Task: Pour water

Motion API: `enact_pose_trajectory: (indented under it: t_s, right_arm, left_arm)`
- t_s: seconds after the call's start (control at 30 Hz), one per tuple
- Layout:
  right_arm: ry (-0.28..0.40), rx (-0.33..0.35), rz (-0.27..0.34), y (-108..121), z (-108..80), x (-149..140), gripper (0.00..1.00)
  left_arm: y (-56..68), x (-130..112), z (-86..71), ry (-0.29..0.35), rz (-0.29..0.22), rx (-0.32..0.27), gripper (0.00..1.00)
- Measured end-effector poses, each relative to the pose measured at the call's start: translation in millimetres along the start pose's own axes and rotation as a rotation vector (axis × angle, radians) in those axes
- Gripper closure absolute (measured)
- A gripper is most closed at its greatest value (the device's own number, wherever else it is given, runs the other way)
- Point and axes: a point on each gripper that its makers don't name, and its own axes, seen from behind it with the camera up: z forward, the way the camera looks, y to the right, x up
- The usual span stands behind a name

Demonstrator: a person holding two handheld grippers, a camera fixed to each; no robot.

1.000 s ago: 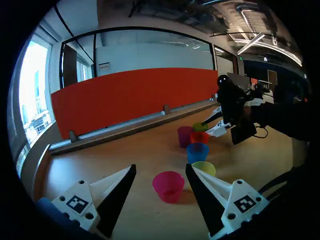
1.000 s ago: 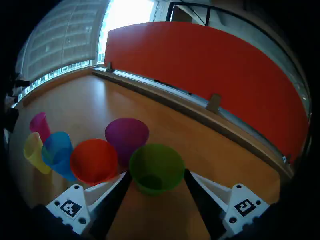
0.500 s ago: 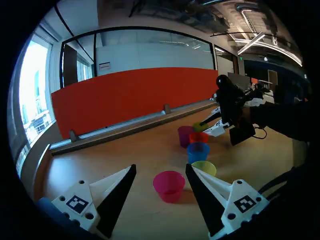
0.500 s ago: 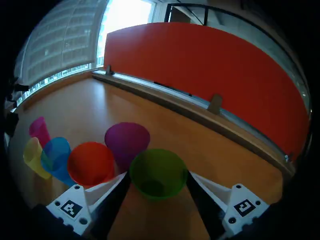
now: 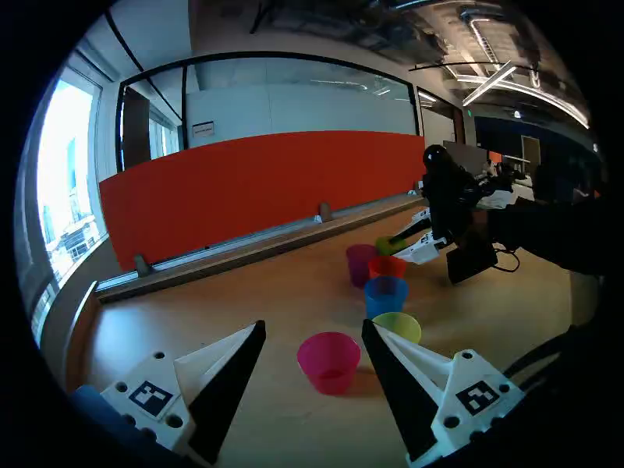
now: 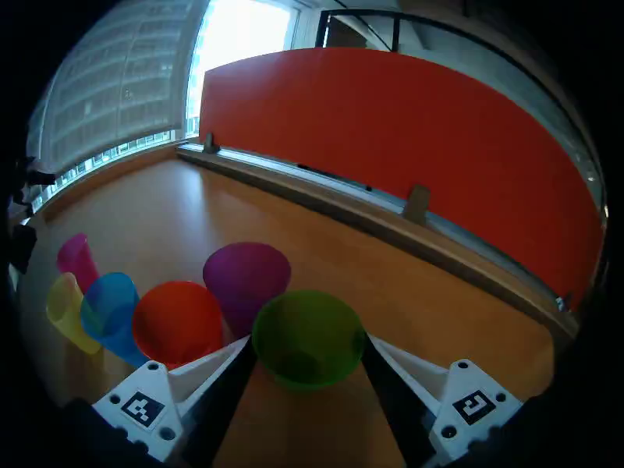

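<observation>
Progress on the pour was slight, as I judged it. In the left gripper view, your left gripper [image 5: 312, 324] had its fingers spread wide with nothing between them. The pink cup [image 5: 329, 363] stood on the table [image 5: 234, 296] just ahead of that gap, untouched. To its right the yellow cup [image 5: 398, 325] sat close by the right-hand finger. Past it the blue cup [image 5: 385, 295], orange cup [image 5: 388, 267] and purple cup [image 5: 360, 261] ran away from you in a loose row, with the green cup [image 5: 385, 246] at the far end.

In the right gripper view, the pink, yellow and blue cups crowded the left edge and the orange and purple ones stood mid-frame. Right of them, your right gripper [image 6: 307, 342] had the green cup between its fingers, and both appeared to press on its sides just under the rim. That cup was the one to pour from, just beside the orange and purple cups. I could not tell whether its base touched the table.

It pointed mouth up and base down, its long axis near vertical, leaning toward no other cup. Its bottom looked dark, so I could not tell whether it held water. You seemed to have the grasp done. Lifting, carrying to a receiving cup and tipping were all left to do.
</observation>
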Motion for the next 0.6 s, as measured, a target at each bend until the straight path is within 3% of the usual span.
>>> enact_pose_trajectory:
  t_s: [0.27, 0.6]
  right_arm:
    - [0.055, 0.006, 0.02, -3.2, -17.4, 16.4, 0.06]
    - [0.129, 0.022, 0.001, -19.9, -52.9, 31.0, 0.06]
  left_arm:
    - [1.1, 1.1, 0.9, 0.005, -0.004, -0.003, 0.09]
    - [7.7, 8.1, -2.0, 0.02, 0.001, -0.013, 0.09]
